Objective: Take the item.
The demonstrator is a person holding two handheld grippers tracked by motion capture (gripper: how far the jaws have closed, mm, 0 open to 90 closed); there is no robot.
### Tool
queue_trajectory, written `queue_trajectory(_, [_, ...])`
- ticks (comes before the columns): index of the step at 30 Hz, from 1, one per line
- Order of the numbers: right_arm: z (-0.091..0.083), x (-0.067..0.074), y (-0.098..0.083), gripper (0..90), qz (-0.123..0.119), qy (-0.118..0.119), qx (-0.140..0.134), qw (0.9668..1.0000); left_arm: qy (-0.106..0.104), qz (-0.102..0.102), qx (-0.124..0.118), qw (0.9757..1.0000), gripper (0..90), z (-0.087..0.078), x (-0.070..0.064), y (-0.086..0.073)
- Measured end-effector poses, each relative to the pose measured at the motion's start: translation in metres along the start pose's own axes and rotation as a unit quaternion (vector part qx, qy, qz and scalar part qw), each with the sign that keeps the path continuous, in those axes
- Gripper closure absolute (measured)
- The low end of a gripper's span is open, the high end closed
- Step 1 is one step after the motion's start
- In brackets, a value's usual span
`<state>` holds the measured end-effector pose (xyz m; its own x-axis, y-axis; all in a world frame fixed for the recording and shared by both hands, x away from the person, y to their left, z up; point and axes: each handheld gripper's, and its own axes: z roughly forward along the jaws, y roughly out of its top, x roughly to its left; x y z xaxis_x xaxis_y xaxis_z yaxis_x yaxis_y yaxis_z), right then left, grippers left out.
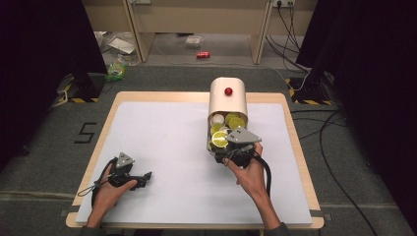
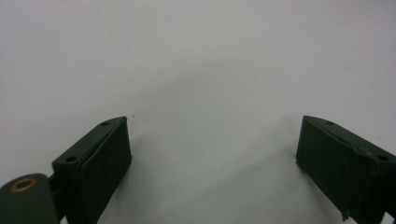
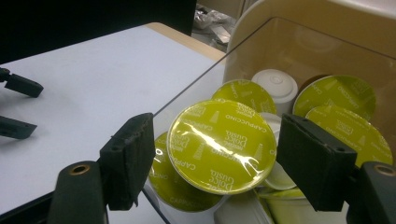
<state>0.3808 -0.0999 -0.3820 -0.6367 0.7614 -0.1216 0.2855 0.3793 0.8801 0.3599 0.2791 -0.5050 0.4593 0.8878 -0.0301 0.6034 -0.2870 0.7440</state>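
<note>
Between the right gripper's (image 3: pixel 212 154) jaws sat a coffee capsule (image 3: pixel 221 145), its yellow-green foil lid tilted up toward the camera and lying on top of the other capsules (image 3: pixel 343 112) in the clear-walled tray (image 3: pixel 187 95) of a cream dispenser (image 1: pixel 227 98). The jaws stood either side of that capsule, the left one outside the tray wall, it seemed, and whether the pads pressed its rim or merely flanked it was hard to tell from this angle; a sliver of gap appeared to remain on both sides, so the grip looked not yet made. Such a capsule would likely be light and fairly stiff at its plastic rim, but the foil lid was thin, glossy and easily dented or pierced, and the smooth sides could slip. The sound place to hold it would be across the rim's edges, not on the foil face. Around it lay more green-lidded capsules and a white one (image 3: pixel 275 86), loosely heaped, so lifting one might shift its neighbours. Farther off, the left gripper (image 1: pixel 142 178) rested low over the white table (image 1: pixel 162 132) near the front edge, its jaws wide apart with nothing between them.
</note>
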Motion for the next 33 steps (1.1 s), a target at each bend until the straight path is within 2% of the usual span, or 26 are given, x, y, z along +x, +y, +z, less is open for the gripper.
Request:
queue_trajectory(4, [0.005,-0.001,-0.003,29.7,0.007,0.001,0.008,0.9999,0.000,0.000,0.000,1.0000,9.2,0.000,0.000,0.000])
queue_trajectory(8, [0.006,-0.001,-0.004,32.5,0.004,0.004,0.007,1.0000,0.000,0.000,0.000,1.0000,9.2,0.000,0.000,0.000])
queue_trajectory(10, [0.005,-0.002,-0.004,37.2,0.004,0.006,0.004,1.0000,0.000,0.000,0.000,1.0000,9.2,0.000,0.000,0.000])
queue_trajectory(16, [0.000,-0.004,-0.003,37.9,0.001,-0.002,-0.015,0.9999,0.000,0.000,0.000,1.0000,9.2,0.000,0.000,0.000])
queue_trajectory(22, [-0.012,-0.005,0.002,38.0,-0.001,-0.007,-0.031,0.9995,0.000,0.000,0.000,1.0000,9.3,0.000,0.000,0.000])
queue_trajectory(26, [-0.022,-0.008,0.004,38.0,0.009,-0.003,-0.044,0.9990,0.000,0.000,0.000,1.0000,9.3,0.000,0.000,0.000])
queue_trajectory(33, [-0.043,-0.015,0.006,38.1,0.014,-0.013,-0.060,0.9980,0.000,0.000,0.000,1.0000,9.3,0.000,0.000,0.000])
